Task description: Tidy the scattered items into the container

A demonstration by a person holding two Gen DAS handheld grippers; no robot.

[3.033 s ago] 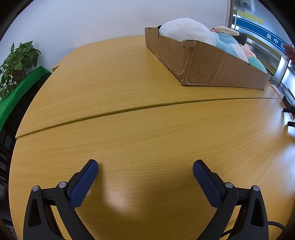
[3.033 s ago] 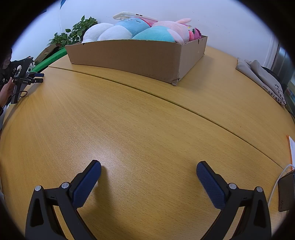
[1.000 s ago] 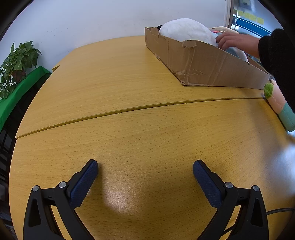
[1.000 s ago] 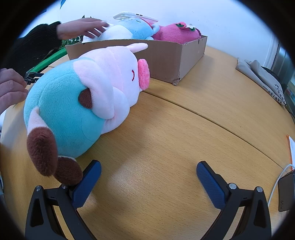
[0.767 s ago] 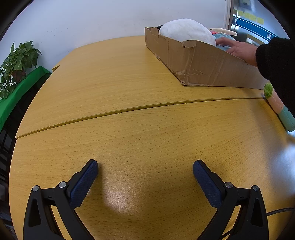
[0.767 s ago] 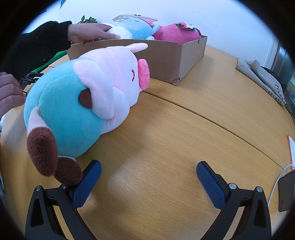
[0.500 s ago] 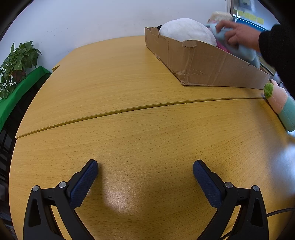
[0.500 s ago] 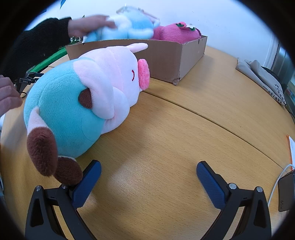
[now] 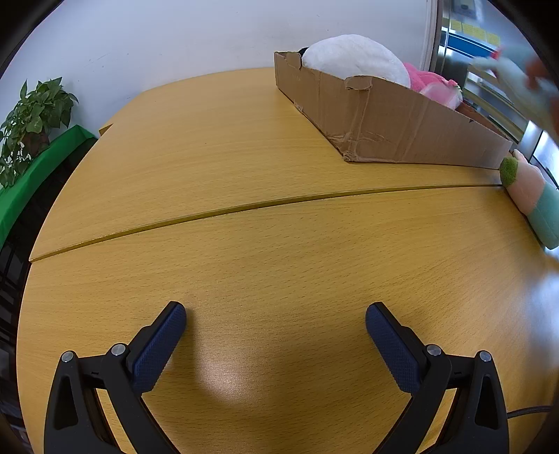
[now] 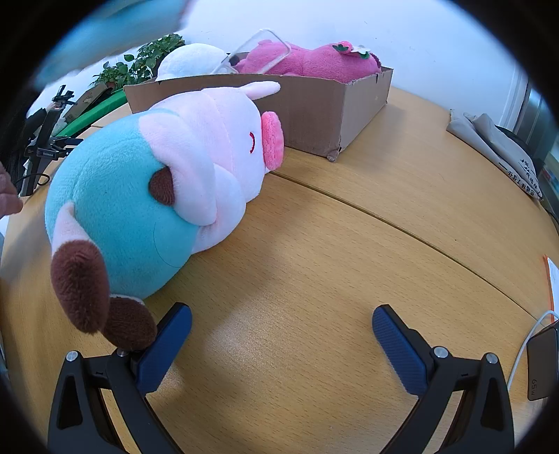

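Observation:
A pink and teal pig plush [image 10: 164, 188] lies on its side on the wooden table, its brown feet touching my right gripper's left finger. My right gripper [image 10: 281, 331] stands open with nothing between its fingers. Behind the pig sits a cardboard box [image 10: 314, 115] holding a magenta plush [image 10: 314, 59], a white plush [image 10: 190, 61] and a clear phone case [image 10: 258, 45]. In the left wrist view my left gripper [image 9: 276, 330] is open over bare table, the box [image 9: 391, 125] is far right, and the pig plush [image 9: 531, 199] shows at the right edge.
A blurred blue plush [image 10: 115, 31] is carried through the air at the top left by a person's hand. A potted plant [image 9: 31, 118] and green cloth [image 9: 35, 171] stand left. Grey bags [image 10: 496, 150], a phone on a cable [image 10: 541, 359] and a paper lie at the right.
A person's hand lifted the blue plush out of the box and swung it away toward the camera side. Both grippers stayed still and open.

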